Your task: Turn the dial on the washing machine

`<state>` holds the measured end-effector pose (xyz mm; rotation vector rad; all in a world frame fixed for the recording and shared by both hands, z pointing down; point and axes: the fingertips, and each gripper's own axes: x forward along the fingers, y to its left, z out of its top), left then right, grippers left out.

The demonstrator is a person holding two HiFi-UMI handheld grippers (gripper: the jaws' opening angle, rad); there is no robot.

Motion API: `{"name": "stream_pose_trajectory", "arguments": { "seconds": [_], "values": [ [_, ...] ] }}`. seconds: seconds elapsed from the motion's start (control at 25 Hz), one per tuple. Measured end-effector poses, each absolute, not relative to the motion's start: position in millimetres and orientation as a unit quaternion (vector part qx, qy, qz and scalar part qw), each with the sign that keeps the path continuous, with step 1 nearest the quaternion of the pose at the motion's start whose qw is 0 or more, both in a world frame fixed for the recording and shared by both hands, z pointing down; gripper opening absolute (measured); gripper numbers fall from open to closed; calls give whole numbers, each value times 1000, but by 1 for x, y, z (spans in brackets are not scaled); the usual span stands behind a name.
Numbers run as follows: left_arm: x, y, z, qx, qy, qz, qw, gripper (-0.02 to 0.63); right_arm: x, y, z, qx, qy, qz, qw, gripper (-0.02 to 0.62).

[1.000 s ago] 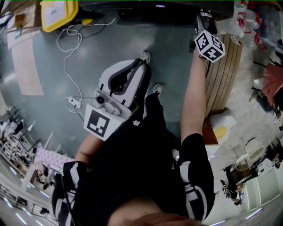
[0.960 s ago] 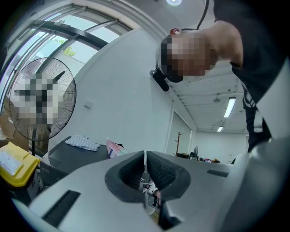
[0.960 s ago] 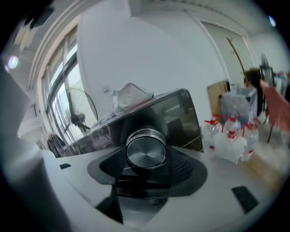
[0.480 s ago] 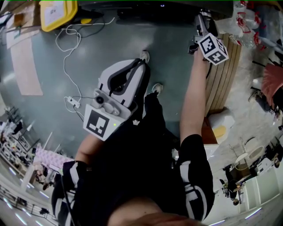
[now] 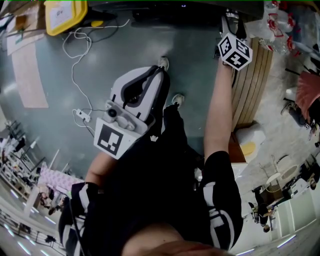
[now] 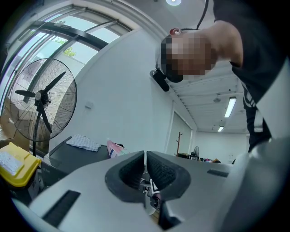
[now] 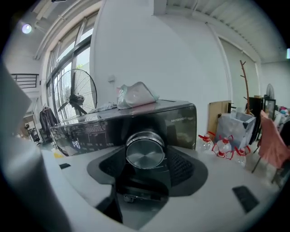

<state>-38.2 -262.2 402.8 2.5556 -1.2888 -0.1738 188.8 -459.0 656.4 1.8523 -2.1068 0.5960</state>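
Note:
The washing machine has a dark glossy control panel with a round silver dial at its right end. My right gripper reaches straight at it and is shut on the dial, a black pad against each side. In the head view the right gripper is at the top right on an outstretched arm, its tips against the machine's dark top edge. My left gripper hangs by the person's body over the floor. In its own view the left gripper is shut with nothing between its pads.
A crumpled bag lies on the machine's lid. Water bottles with red caps and a wooden slatted board stand to the machine's right. A yellow bin, a white cable with a power strip and a standing fan are to the left.
The right gripper's marker cube has twisted one way and then back while staying at the dial. The left gripper has not moved.

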Motion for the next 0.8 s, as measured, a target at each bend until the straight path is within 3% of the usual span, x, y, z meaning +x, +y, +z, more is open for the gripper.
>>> {"name": "stream_pose_trajectory", "arguments": {
  "seconds": [0.12,0.28,0.36,0.68,0.8],
  "values": [
    [-38,-262,403,883,-445,-59,138,35,189,-460,655,637,-728,227,116,285],
    [-38,-263,401,883,-445,-61,137,35,197,-461,656,607,-704,366,-38,284],
    [-38,-263,401,883,-444,-62,137,35,198,-462,657,596,-698,390,-72,284],
    [-39,-262,402,882,-446,-60,138,35,191,-460,652,639,-729,214,121,316],
    [-39,-263,403,882,-446,-61,140,35,188,-462,655,638,-731,195,142,287]
  ]
}}
